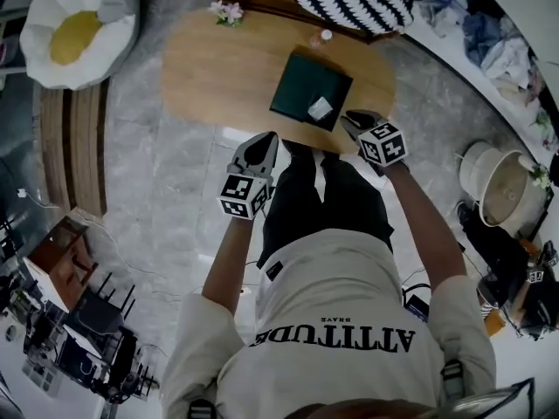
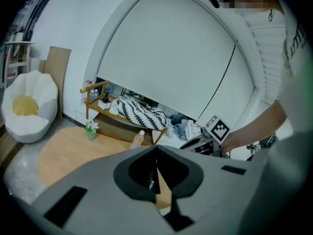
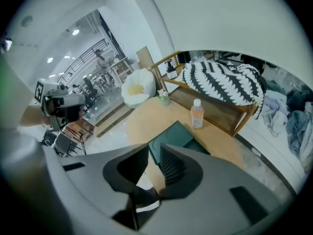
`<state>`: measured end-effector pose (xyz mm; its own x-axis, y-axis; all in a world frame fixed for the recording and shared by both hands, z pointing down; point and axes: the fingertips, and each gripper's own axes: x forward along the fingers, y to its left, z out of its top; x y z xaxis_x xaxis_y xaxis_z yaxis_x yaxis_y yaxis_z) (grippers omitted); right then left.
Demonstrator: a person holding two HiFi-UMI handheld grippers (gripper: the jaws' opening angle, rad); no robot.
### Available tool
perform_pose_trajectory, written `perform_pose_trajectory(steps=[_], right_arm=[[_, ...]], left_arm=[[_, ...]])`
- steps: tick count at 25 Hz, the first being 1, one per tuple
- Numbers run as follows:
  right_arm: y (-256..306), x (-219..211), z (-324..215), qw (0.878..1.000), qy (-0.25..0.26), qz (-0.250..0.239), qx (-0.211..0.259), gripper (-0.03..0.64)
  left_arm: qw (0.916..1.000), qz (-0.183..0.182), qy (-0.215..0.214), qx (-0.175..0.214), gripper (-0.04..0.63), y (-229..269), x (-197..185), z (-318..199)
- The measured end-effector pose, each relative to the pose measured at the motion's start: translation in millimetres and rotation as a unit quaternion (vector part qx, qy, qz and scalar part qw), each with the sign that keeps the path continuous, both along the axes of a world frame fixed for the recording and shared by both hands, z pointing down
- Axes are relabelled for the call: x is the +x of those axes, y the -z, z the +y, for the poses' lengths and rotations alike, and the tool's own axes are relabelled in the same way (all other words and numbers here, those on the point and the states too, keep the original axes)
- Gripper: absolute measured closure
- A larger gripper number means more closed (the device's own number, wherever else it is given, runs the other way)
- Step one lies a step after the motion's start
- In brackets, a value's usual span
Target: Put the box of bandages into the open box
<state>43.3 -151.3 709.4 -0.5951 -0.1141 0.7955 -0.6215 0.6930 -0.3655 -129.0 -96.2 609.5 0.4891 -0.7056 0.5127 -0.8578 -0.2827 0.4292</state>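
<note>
On the oval wooden desk [image 1: 218, 68], the small pale box of bandages [image 1: 320, 108] appears to lie inside the dark green open box [image 1: 297, 85]. The right claw [image 3: 154, 153] hovers beside it, ribbed pads half apart, empty. The left claw [image 2: 156, 148], apparently unneeded, hangs clear, closed on nothing.

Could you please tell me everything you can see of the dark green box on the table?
The dark green box is flat, roughly square and shallow, with a low raised rim, and looks matte like card. It lies open-topped on the oval wooden table, near its front edge and turned at an angle. A small pale box sits in its near corner. The right gripper is close beside that corner, fingers apart, not visibly touching it.
</note>
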Motion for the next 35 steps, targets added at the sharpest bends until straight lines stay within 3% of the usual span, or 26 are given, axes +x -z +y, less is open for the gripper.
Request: perform_pose_trajectory(steps=[7,13,19,26,31,35], right_arm=[[74.9,13.3,12.3,0.998,-0.044,-0.043,0.019,0.545],[125.2,32.4,35.0,0.995,-0.056,-0.061,0.063,0.580],[168.5,52.0,57.1,0.990,-0.057,-0.097,0.082,0.592],[194.1,81.5,108.8,0.986,-0.057,-0.122,0.101,0.594],[209.2,108.4,149.6,0.980,-0.083,-0.152,0.099,0.594],[218.8,124.3,186.5,0.979,-0.065,-0.146,0.127,0.594]], left_arm=[[0.9986,-0.003,-0.025,0.046,0.574,59.0,8.6,-13.6],[0.9982,0.010,-0.030,0.052,0.574,79.1,21.5,4.1],[0.9990,0.014,-0.008,0.042,0.574,85.5,26.5,21.5],[0.9983,-0.001,-0.010,0.058,0.574,100.9,49.2,60.4],[0.9969,-0.004,-0.023,0.076,0.574,120.0,78.2,95.8],[0.9951,0.000,-0.011,0.098,0.574,141.4,97.0,127.4]])
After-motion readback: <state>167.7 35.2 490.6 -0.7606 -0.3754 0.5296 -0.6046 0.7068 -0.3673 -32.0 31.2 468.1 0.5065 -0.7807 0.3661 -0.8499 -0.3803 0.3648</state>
